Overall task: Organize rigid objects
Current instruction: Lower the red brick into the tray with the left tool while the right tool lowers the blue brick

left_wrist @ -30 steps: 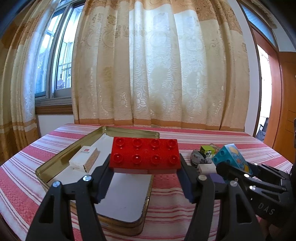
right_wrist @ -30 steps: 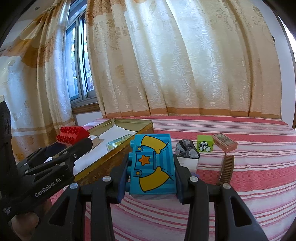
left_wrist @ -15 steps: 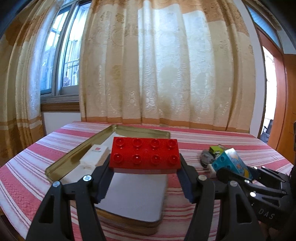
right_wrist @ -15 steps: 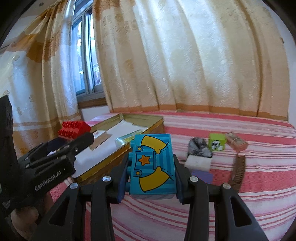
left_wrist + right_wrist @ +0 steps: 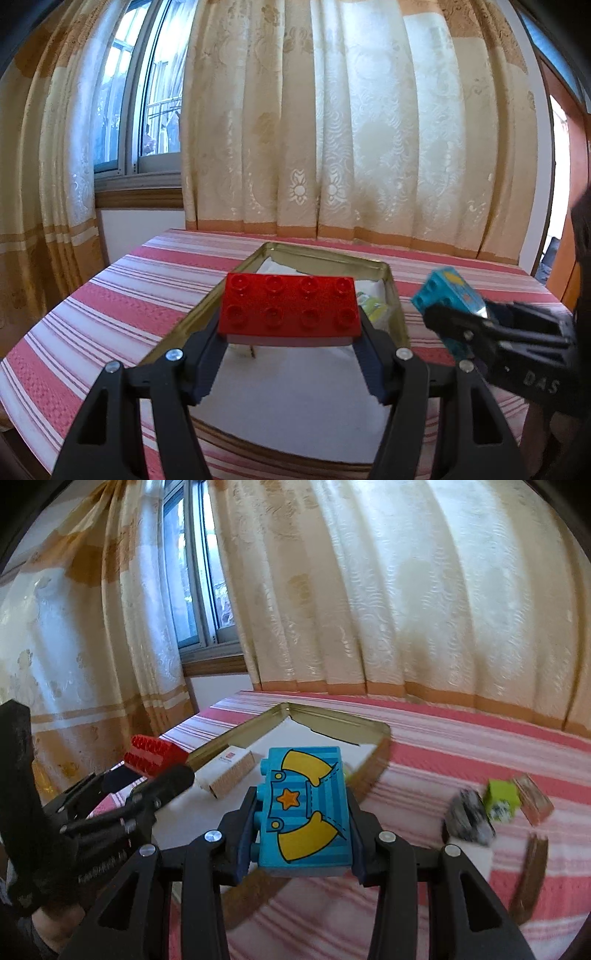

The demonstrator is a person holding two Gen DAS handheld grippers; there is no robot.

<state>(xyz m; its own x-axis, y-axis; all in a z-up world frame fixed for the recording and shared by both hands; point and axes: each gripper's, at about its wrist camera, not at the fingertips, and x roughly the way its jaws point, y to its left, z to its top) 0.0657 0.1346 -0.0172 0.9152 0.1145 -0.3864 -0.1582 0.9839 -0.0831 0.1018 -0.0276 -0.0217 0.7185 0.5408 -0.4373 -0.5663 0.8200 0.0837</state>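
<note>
A: What is surrounding the work, biggest first?

B: Patterned cream curtains [image 5: 369, 147] are hanging behind everything, with a window [image 5: 147, 110] showing at their left. A red-and-white striped tablecloth [image 5: 110, 302] is covering the table, and a shallow gold tin tray [image 5: 393, 295] with a white lining is sitting on it.

A: And the tongs?

B: The left gripper [image 5: 290, 354] is clamping a red studded brick [image 5: 290, 308] by its ends, hanging over the tray. The right gripper [image 5: 301, 845] is squeezing a blue printed block [image 5: 306, 805], bearing a yellow shape and an orange star, above the tray's near edge.

A: Anything crowding them?

B: A small white box [image 5: 231, 766] with a red mark is lying inside the tray, near the left gripper's finger. Off to the right on the cloth, a blurred grey piece [image 5: 469, 818], a lime-green cube [image 5: 502, 799], a brownish block [image 5: 533, 799] and a brown curved strip [image 5: 532, 875] are sitting.

A: Any writing?

B: "DAS" is showing on the right gripper's body in the left view; the lettering on the left gripper is too blurred.
</note>
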